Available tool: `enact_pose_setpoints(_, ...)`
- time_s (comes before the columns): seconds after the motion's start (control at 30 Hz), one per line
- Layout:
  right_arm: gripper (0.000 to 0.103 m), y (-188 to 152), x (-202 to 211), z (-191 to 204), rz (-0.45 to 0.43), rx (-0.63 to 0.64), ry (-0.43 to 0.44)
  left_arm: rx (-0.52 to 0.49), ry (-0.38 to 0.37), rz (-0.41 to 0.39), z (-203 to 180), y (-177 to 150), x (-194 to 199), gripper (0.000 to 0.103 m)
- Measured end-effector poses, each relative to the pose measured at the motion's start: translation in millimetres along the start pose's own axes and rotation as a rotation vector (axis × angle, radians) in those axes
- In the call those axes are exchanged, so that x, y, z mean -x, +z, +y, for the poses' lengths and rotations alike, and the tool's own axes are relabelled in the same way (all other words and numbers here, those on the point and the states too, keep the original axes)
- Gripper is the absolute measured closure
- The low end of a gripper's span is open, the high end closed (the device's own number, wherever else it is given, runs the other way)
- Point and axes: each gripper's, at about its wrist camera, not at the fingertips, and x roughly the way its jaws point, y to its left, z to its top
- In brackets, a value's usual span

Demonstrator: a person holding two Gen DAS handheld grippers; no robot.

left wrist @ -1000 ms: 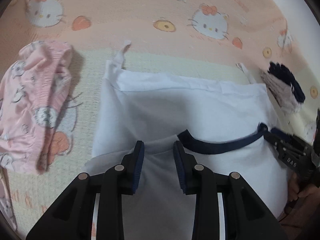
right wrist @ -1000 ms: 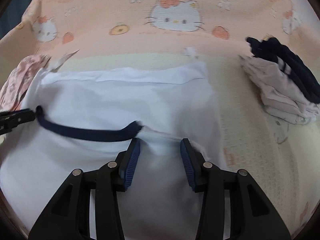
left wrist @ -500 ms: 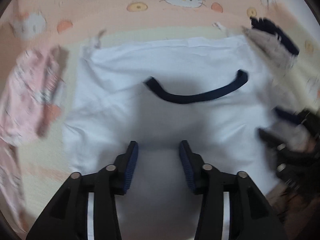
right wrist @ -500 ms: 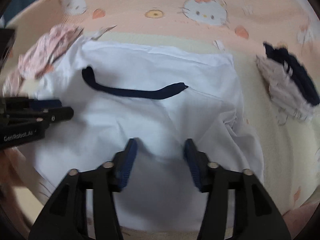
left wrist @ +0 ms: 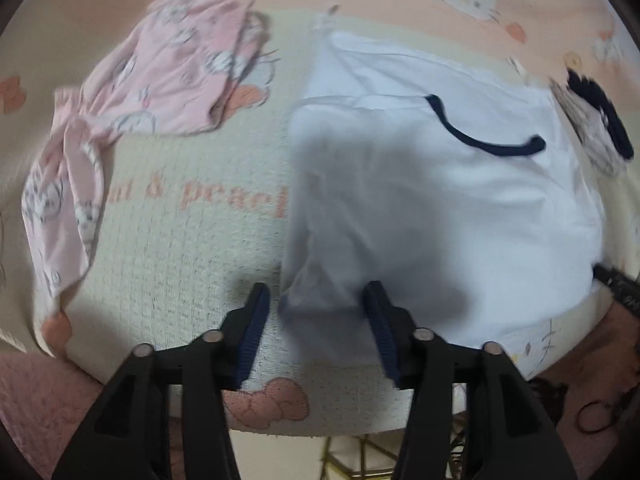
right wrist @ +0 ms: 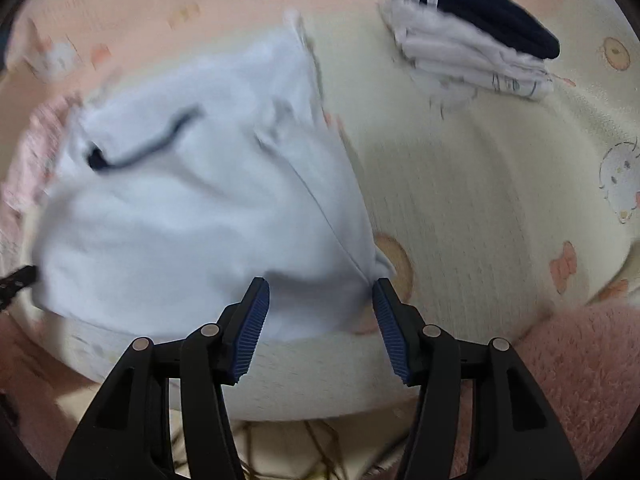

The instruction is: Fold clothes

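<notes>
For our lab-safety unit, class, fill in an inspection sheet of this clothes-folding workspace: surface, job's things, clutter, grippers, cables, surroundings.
Surface: cream and peach cartoon-cat blanket.
Job's things: white shirt with navy collar lying folded on the blanket; pink printed garment unfolded to its left; folded stack, white under navy, to its right.
Clutter: nothing seen.
Grippers: left gripper open at the shirt's near left corner; right gripper open at its near right corner.
Cables: thin dark loops, unclear.
Surroundings: pink fuzzy fabric.

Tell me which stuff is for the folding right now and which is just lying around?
For the folding:
white shirt
left tongs, open
right tongs, open

Just lying around:
pink pyjamas
pile of folded clothes
cartoon cat blanket
</notes>
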Motion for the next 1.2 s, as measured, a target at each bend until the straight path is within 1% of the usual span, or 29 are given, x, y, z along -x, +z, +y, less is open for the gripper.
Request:
enact_pose_setpoints(0.03, 0.048, 0.6, -3.6, -2.6, 0.007, -0.020, -0.071, 0.002, 0.047, -0.016, 1.4, -0.1, 3.5, 0.045)
enact_pose_setpoints(0.07, 0.048, 1.7, -3.5, -8.1, 0.001, -0.054, -0.077, 0.003, 0.089, -0.033, 2.4, -0.4, 7.3, 0.045)
enact_pose_setpoints(0.13, 0.049, 4.1, 2.5, -17.1, -0.031, -0.110, -0.038, -0.002, 0.125, -0.084, 1.1, -2.1, 16.8, 0.045)
enact_pose_setpoints(0.17, 0.048, 5.2, 8.6, -18.8, -0.062, -0.121, -0.028, -0.006, 0.110, -0.113, -0.8, -2.3, 22.1, 0.045)
enact_pose_setpoints(0.23, 0.048, 6.3, 17.4, -9.6, -0.114, -0.085, 0.017, -0.035, 0.050, -0.145, -8.4, -2.0, 27.0, 0.045)
enact_pose_setpoints(0.3, 0.048, 4.7, 20.3, 7.3, -0.137, -0.012, 0.050, -0.074, 0.017, -0.145, -18.3, -3.5, 24.9, 0.045)
enact_pose_setpoints(0.33, 0.048, 2.8, 19.4, 21.1, -0.137, 0.050, 0.057, -0.095, 0.009, -0.141, -23.6, -3.6, 22.5, 0.045)
enact_pose_setpoints(0.4, 0.048, -0.9, 9.1, 34.4, -0.095, 0.104, 0.020, -0.148, 0.061, -0.096, -35.3, 0.8, 7.6, 0.045)
enact_pose_setpoints(0.43, 0.048, -2.6, 3.2, 39.3, -0.071, 0.123, -0.003, -0.151, 0.083, -0.068, -35.3, -0.4, 1.0, 0.045)
enact_pose_setpoints(0.47, 0.048, -4.4, -2.7, 44.2, -0.047, 0.143, -0.026, -0.128, 0.085, -0.037, -30.1, 0.9, -5.5, 0.045)
enact_pose_setpoints(0.53, 0.048, -2.2, -7.5, 33.5, -0.011, 0.093, -0.045, -0.056, 0.033, -0.016, -15.1, 3.8, -6.8, 0.045)
enact_pose_setpoints(0.6, 0.048, 0.5, -11.5, 12.6, 0.024, 0.003, -0.063, 0.033, 0.012, -0.016, 4.9, 9.9, -3.8, 0.045)
enact_pose_setpoints(0.67, 0.042, 1.5, -13.4, -6.1, 0.052, -0.082, -0.036, 0.107, -0.024, -0.028, 21.8, 16.5, 1.2, 0.045)
enact_pose_setpoints(0.7, 0.043, 1.8, -13.7, -12.5, 0.061, -0.117, -0.011, 0.125, -0.059, -0.046, 27.9, 22.5, 4.4, 0.045)
enact_pose_setpoints(0.73, 0.043, 2.7, -10.5, -15.5, 0.050, -0.136, 0.005, 0.125, -0.091, -0.069, 31.0, 32.3, 7.8, 0.045)
enact_pose_setpoints(0.8, 0.044, 9.4, 3.6, -13.6, -0.018, -0.133, 0.036, 0.123, -0.150, -0.115, 36.9, 51.7, 14.1, 0.045)
enact_pose_setpoints(0.9, 0.042, 35.8, 21.3, -2.7, -0.107, -0.084, 0.106, 0.078, -0.139, -0.163, 36.0, 86.0, 11.0, 0.045)
enact_pose_setpoints(0.97, 0.042, 65.1, 28.3, 6.3, -0.152, -0.033, 0.119, 0.061, -0.141, -0.165, 34.5, 118.9, -1.8, 0.045)
enact_pose_setpoints(1.0, 0.042, 80.0, 27.0, 8.9, -0.158, -0.019, 0.124, 0.065, -0.145, -0.154, 35.2, 135.0, -11.3, 0.045)
enact_pose_setpoints(1.1, 0.041, 124.0, 16.7, 13.5, -0.153, 0.006, 0.138, 0.069, -0.156, -0.125, 35.3, 160.4, -28.6, 0.045)
enact_pose_setpoints(1.2, 0.041, 169.4, -13.1, 16.2, -0.079, 0.028, 0.141, 0.063, -0.170, -0.097, 30.7, 178.4, -47.2, 0.045)
